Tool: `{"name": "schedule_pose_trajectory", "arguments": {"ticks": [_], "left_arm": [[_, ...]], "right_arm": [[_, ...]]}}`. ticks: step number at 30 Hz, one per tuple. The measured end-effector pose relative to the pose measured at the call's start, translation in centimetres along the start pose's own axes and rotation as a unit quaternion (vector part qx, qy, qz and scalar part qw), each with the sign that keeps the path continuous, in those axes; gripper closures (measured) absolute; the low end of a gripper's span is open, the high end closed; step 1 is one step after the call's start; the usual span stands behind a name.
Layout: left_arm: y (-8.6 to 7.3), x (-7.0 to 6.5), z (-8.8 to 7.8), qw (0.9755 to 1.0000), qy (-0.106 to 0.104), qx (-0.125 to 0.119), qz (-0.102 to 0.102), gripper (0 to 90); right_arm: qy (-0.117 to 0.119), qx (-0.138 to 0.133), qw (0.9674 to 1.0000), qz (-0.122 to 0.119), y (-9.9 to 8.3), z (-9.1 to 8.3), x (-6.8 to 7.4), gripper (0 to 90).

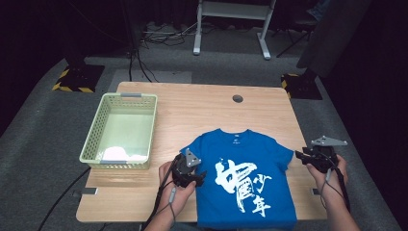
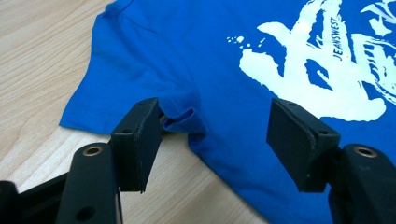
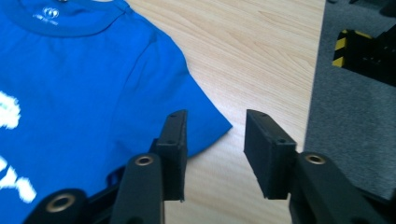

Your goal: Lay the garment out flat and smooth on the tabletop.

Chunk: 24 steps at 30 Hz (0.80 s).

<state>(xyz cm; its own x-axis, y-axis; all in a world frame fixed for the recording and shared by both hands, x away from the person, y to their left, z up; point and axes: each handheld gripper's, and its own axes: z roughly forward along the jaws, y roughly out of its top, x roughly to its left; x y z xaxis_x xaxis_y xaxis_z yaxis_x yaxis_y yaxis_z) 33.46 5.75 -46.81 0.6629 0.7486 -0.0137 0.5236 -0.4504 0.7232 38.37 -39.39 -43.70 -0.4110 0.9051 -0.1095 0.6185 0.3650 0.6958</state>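
A blue T-shirt point(image 1: 245, 178) with a white brush print lies flat, front up, on the wooden table point(image 1: 202, 108), its hem at the near edge. My left gripper point(image 1: 195, 177) sits low at the shirt's left armpit. In the left gripper view the left gripper point(image 2: 215, 109) stands open over the shirt point(image 2: 196, 51), and a small bunched fold point(image 2: 182, 120) lies against one jaw. My right gripper point(image 1: 300, 156) is at the other sleeve. In the right gripper view the right gripper point(image 3: 215, 116) is open just beyond the sleeve's corner point(image 3: 196, 116), with bare wood between the jaws.
A pale green basket point(image 1: 91, 139) stands at the table's left with something white point(image 1: 118, 153) inside. A round hole point(image 1: 237, 98) marks the far part of the table. Grey carpet point(image 3: 355, 116) lies past the right edge, with yellow-black striped bases point(image 1: 72, 79) farther off.
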Motion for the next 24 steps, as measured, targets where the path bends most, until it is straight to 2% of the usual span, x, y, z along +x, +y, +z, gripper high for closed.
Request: {"name": "schedule_pose_trajectory", "arguments": {"ticks": [6, 12, 16, 20, 24], "left_arm": [[0.1, -0.7, -0.2, 1.0, -0.005, 0.001, 0.005, 33.9], [-0.1, -1.6, -1.1, 0.9998, -0.01, 0.001, 0.014, 33.0], [-0.3, -2.5, -1.9, 0.9994, -0.035, 0.002, 0.001, 32.1], [-0.4, -3.6, -2.6, 0.9992, -0.036, 0.001, 0.017, 31.3], [-0.8, -4.5, -2.6, 0.9988, -0.039, 0.004, 0.028, 30.9]], "right_arm": [[0.009, -0.014, 0.9996, -0.025, 0.0, -2.3, 1.4, 53.5], [0.037, -0.031, 0.9976, -0.048, 0.1, -4.3, 3.8, 50.8], [0.059, -0.036, 0.9959, -0.058, -0.3, -4.8, 5.4, 48.9], [0.078, -0.033, 0.9942, -0.066, -0.8, -5.0, 6.8, 47.0], [0.092, -0.027, 0.9926, -0.074, -1.4, -5.1, 7.9, 45.3]]}}
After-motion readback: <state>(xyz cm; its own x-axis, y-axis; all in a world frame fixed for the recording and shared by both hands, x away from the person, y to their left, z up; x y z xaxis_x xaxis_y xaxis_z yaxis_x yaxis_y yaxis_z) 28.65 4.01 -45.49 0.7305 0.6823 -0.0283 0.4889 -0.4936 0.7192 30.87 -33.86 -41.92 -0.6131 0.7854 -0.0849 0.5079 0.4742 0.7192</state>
